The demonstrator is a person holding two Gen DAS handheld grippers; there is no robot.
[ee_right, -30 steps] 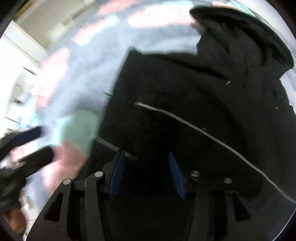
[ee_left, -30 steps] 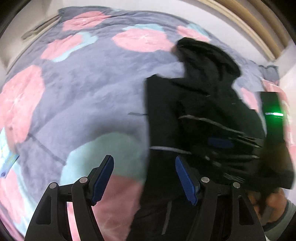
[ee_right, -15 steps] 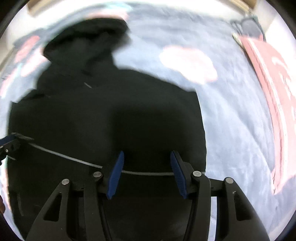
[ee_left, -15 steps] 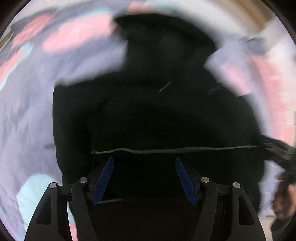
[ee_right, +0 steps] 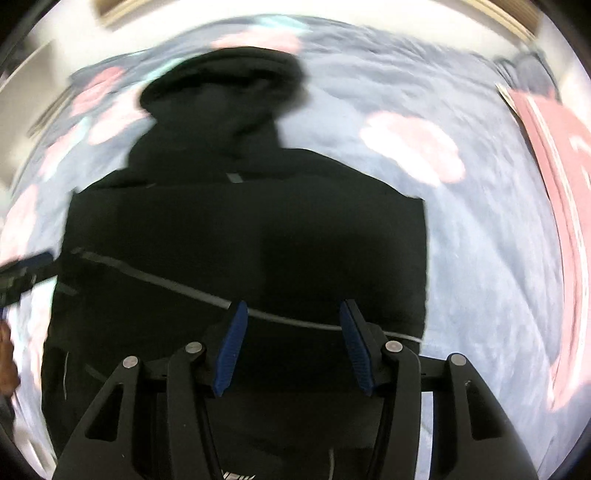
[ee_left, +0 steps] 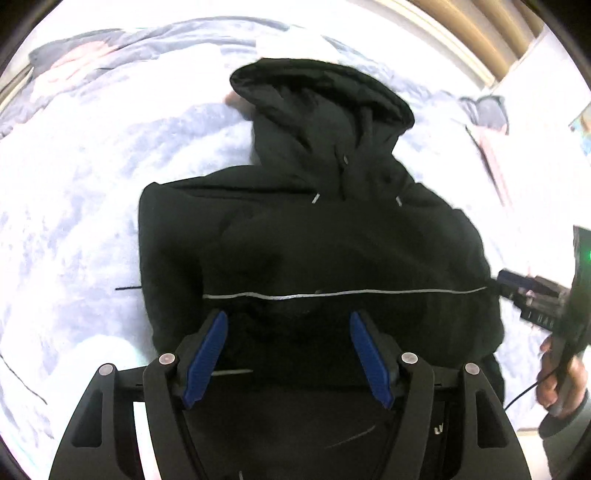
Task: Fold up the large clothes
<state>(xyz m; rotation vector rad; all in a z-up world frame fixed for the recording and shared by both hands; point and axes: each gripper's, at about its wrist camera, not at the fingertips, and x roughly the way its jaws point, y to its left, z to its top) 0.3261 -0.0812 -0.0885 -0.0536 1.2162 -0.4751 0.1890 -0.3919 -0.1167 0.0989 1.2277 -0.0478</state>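
A black hooded jacket (ee_left: 325, 243) lies on the bed, hood at the far end, with a thin silver stripe (ee_left: 343, 294) across its body. It also shows in the right wrist view (ee_right: 240, 236). My left gripper (ee_left: 288, 354) is open and empty, hovering over the jacket's near part. My right gripper (ee_right: 291, 343) is open and empty above the jacket's near right part; it shows at the right edge of the left wrist view (ee_left: 517, 284). The left gripper's fingers (ee_right: 26, 266) show at the left edge of the right wrist view.
A grey blanket (ee_right: 480, 240) with pink and mint blotches covers the bed. A pink cloth (ee_right: 561, 155) lies at the far right. A wooden headboard (ee_left: 472, 33) and pale wall are beyond the bed.
Both grippers have swung from the jacket's sides to face it along its length, hood far. Both stayed open. The jacket now lies flatter, its sides folded in.
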